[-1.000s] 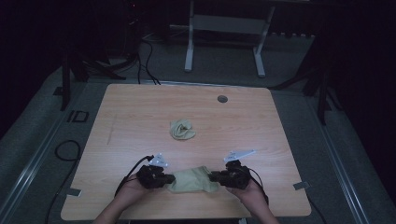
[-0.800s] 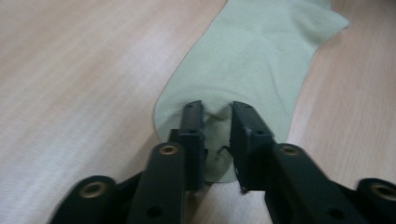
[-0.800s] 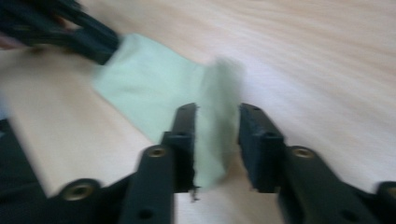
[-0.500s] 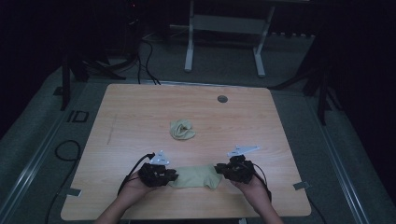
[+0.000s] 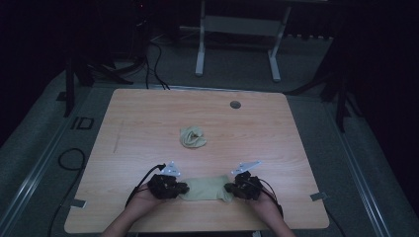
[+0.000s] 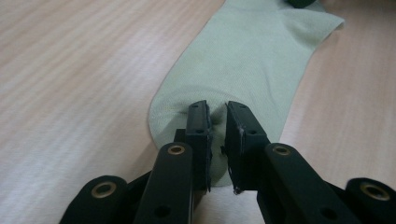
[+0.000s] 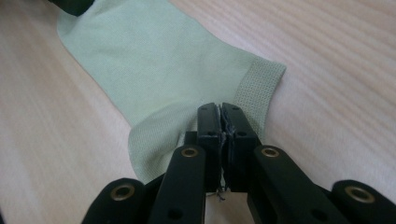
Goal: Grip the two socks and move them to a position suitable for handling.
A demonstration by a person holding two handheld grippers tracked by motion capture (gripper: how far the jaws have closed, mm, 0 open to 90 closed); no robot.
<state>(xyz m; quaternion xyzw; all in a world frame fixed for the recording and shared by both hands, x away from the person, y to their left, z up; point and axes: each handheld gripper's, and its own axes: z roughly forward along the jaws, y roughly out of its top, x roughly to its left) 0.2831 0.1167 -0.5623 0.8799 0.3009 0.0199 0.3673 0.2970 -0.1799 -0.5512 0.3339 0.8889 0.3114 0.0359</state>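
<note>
A pale green sock (image 5: pixel 206 188) lies stretched flat near the table's front edge, between both grippers. My left gripper (image 5: pixel 184 188) holds its toe end. In the left gripper view the jaws (image 6: pixel 218 109) stand close together with a pucker of the sock (image 6: pixel 252 56) pinched between them. My right gripper (image 5: pixel 228 188) holds the cuff end. In the right gripper view the jaws (image 7: pixel 219 108) are pressed tight on the ribbed edge of the sock (image 7: pixel 154 60). A second pale green sock (image 5: pixel 193 137) sits balled up mid-table, apart from both grippers.
The wooden table (image 5: pixel 148 123) has a round grey grommet (image 5: pixel 235 104) near its far edge. Cables trail from the grippers off the table's front. A metal frame (image 5: pixel 237 29) stands on the floor beyond the table.
Both grippers have kept their hold and shifted only slightly. The sock between them now lies flatter and straighter on the table.
</note>
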